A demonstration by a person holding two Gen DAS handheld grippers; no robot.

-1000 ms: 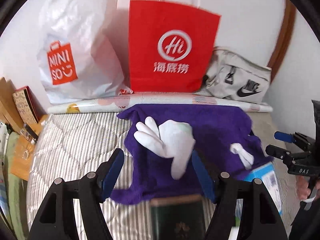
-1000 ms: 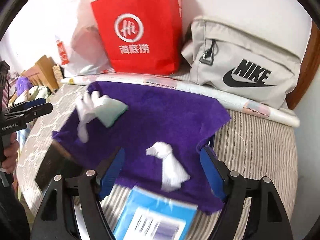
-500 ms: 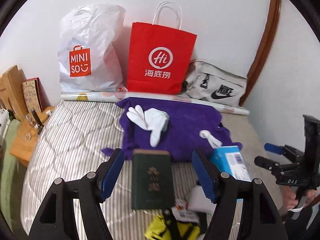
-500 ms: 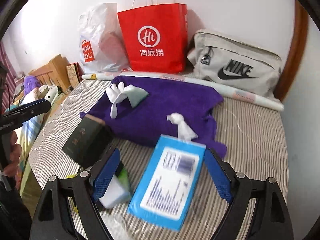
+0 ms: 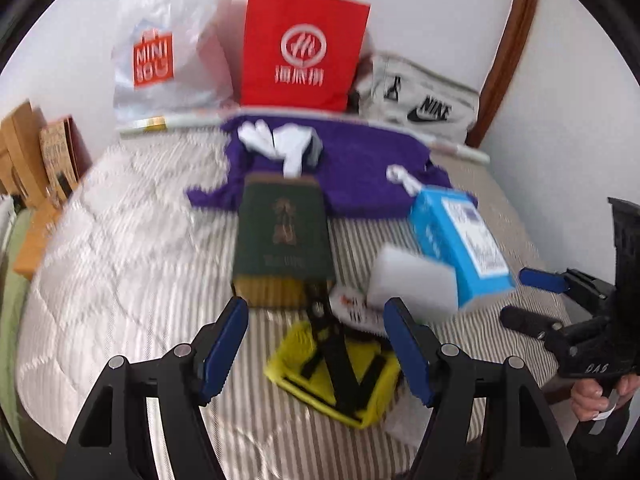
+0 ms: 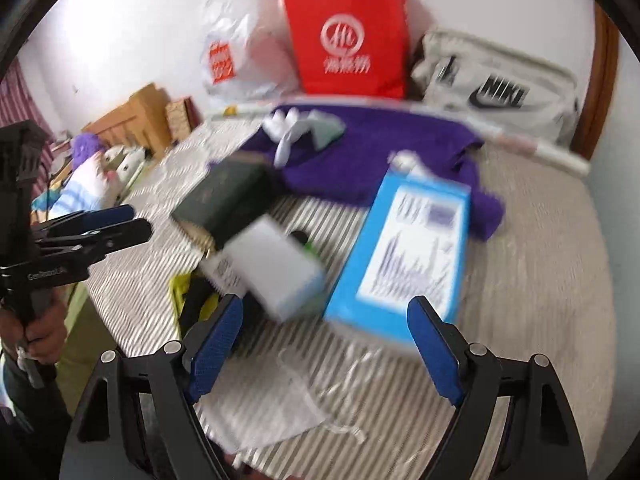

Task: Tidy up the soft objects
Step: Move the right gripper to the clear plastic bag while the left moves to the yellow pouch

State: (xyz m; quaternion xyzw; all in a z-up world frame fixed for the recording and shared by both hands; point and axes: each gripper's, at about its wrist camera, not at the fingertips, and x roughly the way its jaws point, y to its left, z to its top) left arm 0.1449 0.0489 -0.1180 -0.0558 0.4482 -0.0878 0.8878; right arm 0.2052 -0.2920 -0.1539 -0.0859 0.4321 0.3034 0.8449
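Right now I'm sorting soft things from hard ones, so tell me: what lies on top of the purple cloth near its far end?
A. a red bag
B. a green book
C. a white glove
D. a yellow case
C: the white glove lies on the purple cloth near its far edge, while the green book covers only the cloth's near edge.

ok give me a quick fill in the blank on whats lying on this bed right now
1. The white cotton gloves lie on a ____ cloth.
2. The paper bag standing against the wall between the white plastic bag and the grey fabric Nike bag is ____.
3. The dark green hardcover book lies to the ____ of the blue cardboard box in the left wrist view.
4. The pads of the left gripper hold ____.

Missing words: purple; red; left; nothing
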